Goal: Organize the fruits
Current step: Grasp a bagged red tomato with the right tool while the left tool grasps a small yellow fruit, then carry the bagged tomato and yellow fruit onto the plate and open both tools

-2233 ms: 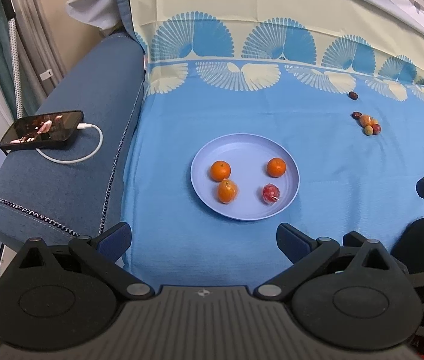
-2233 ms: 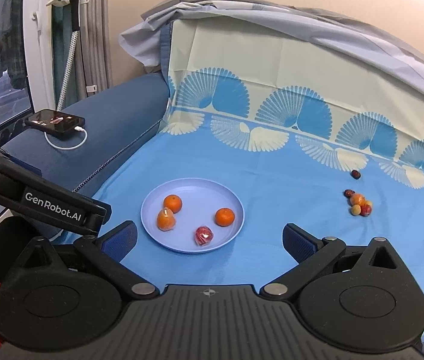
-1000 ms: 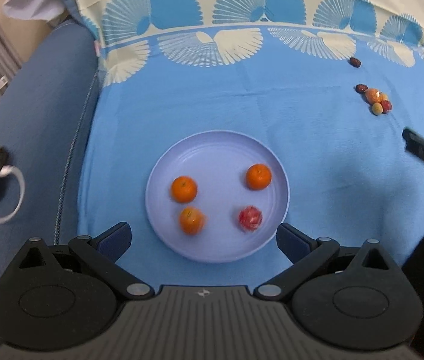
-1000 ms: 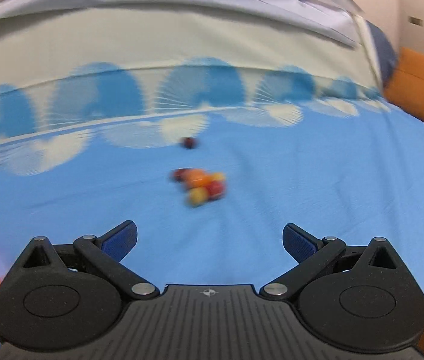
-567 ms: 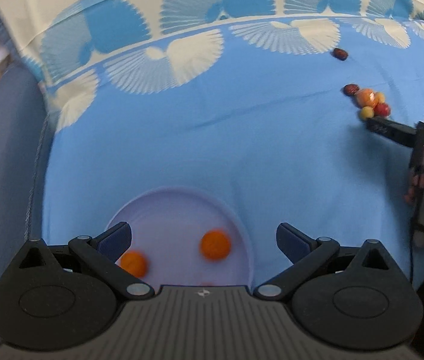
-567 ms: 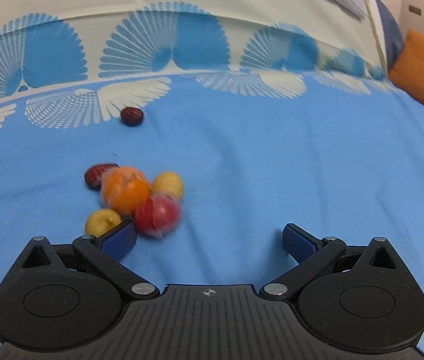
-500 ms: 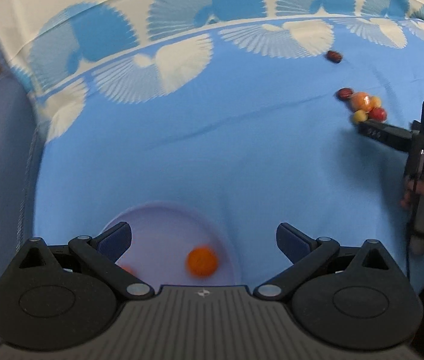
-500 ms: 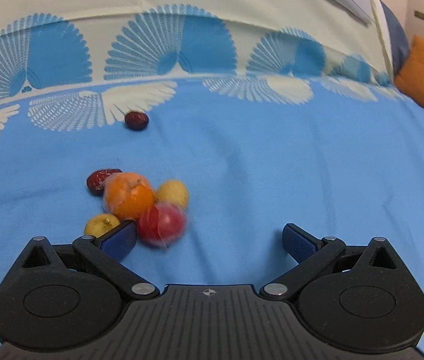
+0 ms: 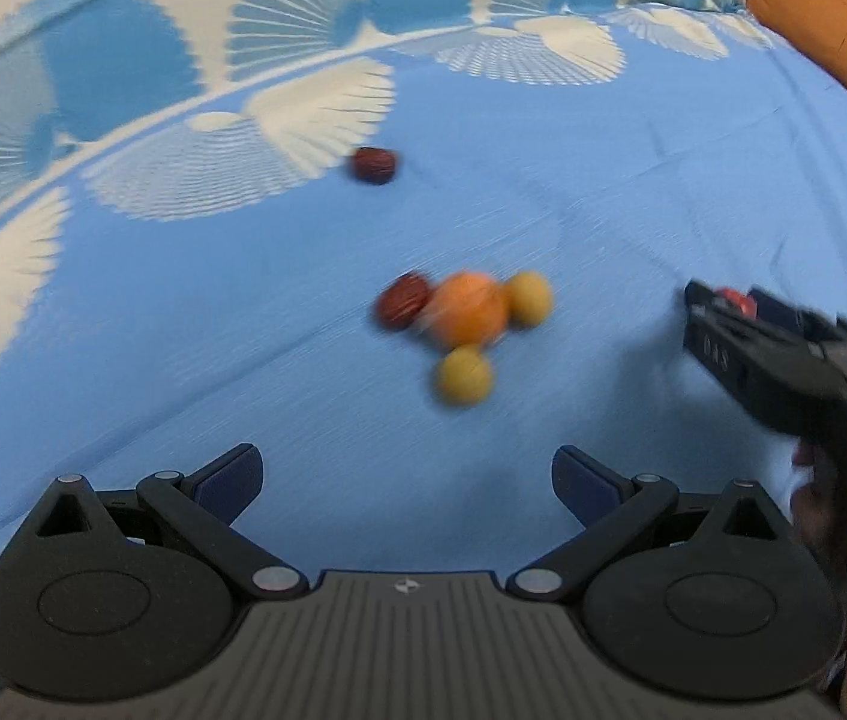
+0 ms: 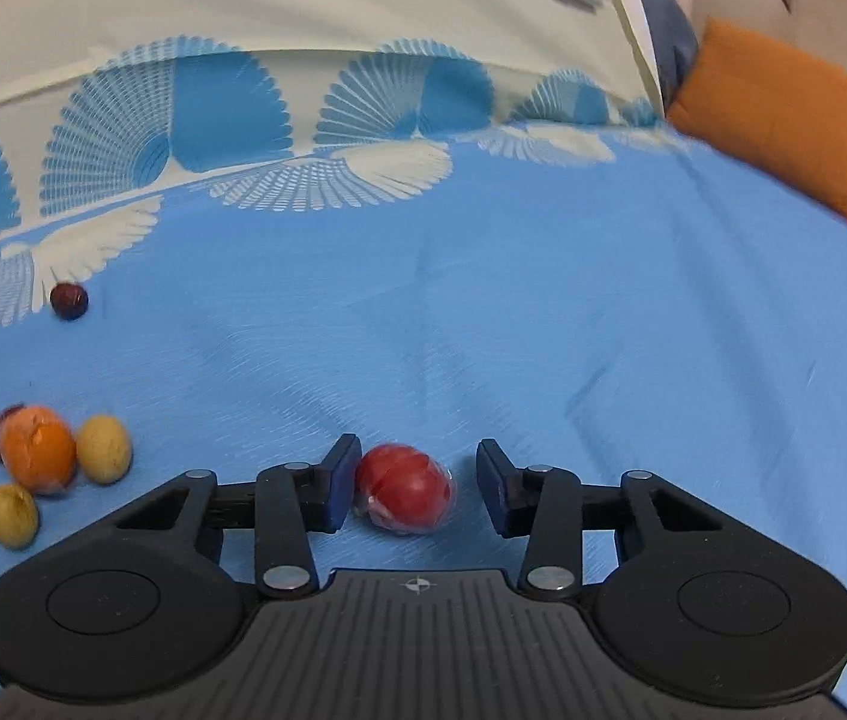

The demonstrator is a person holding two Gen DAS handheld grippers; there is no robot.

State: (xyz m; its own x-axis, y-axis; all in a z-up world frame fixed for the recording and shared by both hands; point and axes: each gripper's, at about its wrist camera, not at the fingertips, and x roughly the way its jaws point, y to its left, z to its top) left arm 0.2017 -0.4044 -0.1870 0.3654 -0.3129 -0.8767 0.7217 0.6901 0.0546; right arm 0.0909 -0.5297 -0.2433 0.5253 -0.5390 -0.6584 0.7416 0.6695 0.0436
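Observation:
A red fruit in clear wrap (image 10: pixel 404 495) lies on the blue cloth between the jaws of my right gripper (image 10: pixel 417 462). The jaws are closing; the left pad is at the fruit and a small gap shows at the right pad. The left wrist view shows that gripper (image 9: pixel 717 324) at the right with the red fruit (image 9: pixel 735 302) in it. To its left sit an orange (image 10: pixel 36 447), two yellow fruits (image 10: pixel 102 449) and a dark date. My left gripper (image 9: pixel 405 474) is open and empty, just short of the orange (image 9: pixel 466 309).
A lone dark date (image 9: pixel 374 165) lies farther back on the fan-patterned cloth (image 10: pixel 543 300). An orange cushion (image 10: pixel 777 114) stands at the far right. A person's hand (image 9: pixel 843 516) holds the right gripper. The plate is out of view.
My left gripper swung right from the plate to the fruit cluster. My right gripper advanced over the red fruit, which now sits apart from the cluster, and its jaws narrowed around it.

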